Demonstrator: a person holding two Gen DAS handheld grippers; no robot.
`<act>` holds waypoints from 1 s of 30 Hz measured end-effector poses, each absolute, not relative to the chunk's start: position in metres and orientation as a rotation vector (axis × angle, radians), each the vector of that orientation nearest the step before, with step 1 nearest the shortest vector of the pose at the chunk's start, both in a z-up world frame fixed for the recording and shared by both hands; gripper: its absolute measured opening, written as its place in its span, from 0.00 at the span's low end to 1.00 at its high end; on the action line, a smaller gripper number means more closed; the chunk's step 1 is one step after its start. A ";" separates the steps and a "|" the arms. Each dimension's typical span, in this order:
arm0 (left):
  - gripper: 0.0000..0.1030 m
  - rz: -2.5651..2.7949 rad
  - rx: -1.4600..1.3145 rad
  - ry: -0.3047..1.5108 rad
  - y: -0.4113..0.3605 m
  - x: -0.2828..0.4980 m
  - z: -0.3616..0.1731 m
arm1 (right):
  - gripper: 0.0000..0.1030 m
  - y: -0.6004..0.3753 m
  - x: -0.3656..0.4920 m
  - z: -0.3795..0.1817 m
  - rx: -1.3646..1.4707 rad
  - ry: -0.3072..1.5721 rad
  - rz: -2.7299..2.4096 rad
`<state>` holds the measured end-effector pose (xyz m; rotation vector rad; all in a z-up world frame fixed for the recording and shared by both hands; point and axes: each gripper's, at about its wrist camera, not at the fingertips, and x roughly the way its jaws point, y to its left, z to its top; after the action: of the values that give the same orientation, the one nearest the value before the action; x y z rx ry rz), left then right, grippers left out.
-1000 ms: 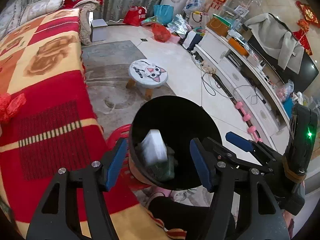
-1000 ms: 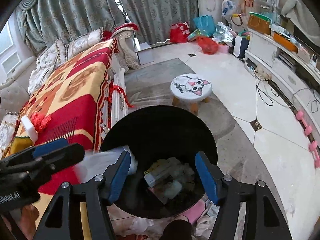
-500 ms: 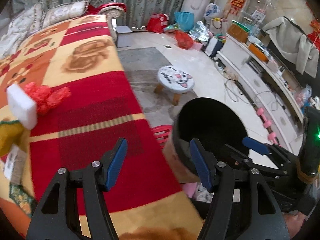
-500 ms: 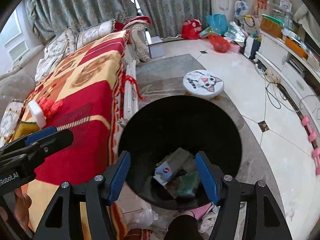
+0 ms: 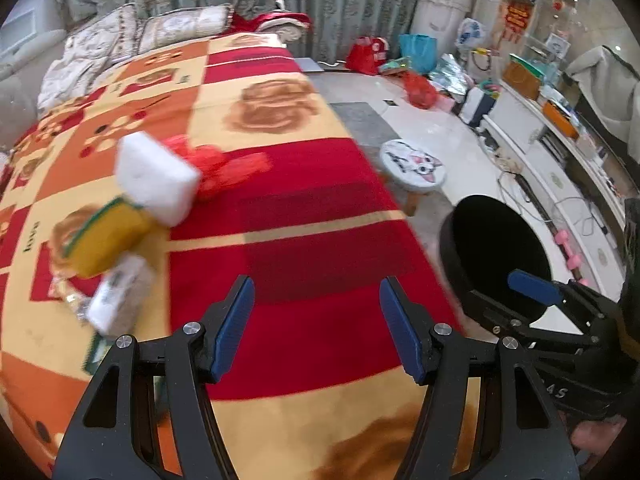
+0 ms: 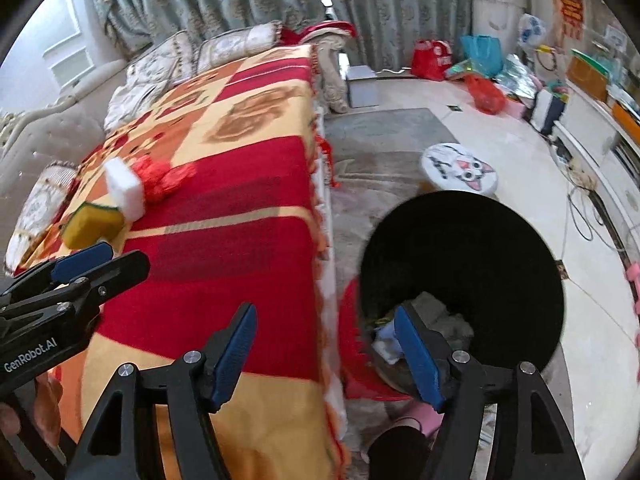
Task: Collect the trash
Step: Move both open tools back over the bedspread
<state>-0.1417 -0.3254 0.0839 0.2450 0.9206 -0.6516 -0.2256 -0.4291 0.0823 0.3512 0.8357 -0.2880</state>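
Leftmost, on the red and orange blanket (image 5: 304, 216) that covers the worktop, a cluster of trash is seen, and every place below is given relative to that blanket. At its left edge a small crumpled white wrapper (image 5: 120, 296) lies flat; just beyond it a yellow sponge (image 5: 100, 244) with a green face is found, touching a white foam block (image 5: 156, 178), and a bunch of crumpled red plastic (image 5: 216, 168) is pressed against the block's right side. The same group is seen in the right wrist view at the blanket's far left: yellow sponge (image 6: 94, 224), white foam block (image 6: 124, 188), red plastic (image 6: 164, 178). Over the blanket's near red band the left tool (image 5: 316, 320) is held with its blue pads spread apart and nothing between them, well apart from the trash. The right tool (image 6: 326, 354) is held over the blanket's right edge, released; its jaws have just been opening, and nothing is gripped, one pad being over the blanket and the other over the bin. Off the blanket's right edge, on the floor, a black trash bin (image 6: 552, 280) stands, with discarded wrappers (image 6: 436, 320) lying in its bottom. Beyond the bin, further from the blanket, a small stool (image 6: 460, 168) printed with a cat face is seen on the grey rug.
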 end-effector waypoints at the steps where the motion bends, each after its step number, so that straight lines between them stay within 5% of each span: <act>1: 0.62 -0.641 0.244 0.920 -0.319 -0.140 0.084 | 0.67 -0.423 -0.223 0.083 0.349 0.835 -0.273; 20: 0.62 -0.305 0.059 0.989 -0.129 -0.061 0.070 | 0.68 -0.259 -0.144 0.078 0.140 0.899 0.168; 30: 0.62 -0.234 -0.062 1.051 -0.104 -0.028 0.049 | 0.69 -0.194 -0.085 0.053 -0.047 0.934 0.309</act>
<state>-0.0278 -0.1039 0.0489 -0.0625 1.0514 -0.2338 -0.0851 -0.1935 0.0526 -0.0467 0.9344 0.3094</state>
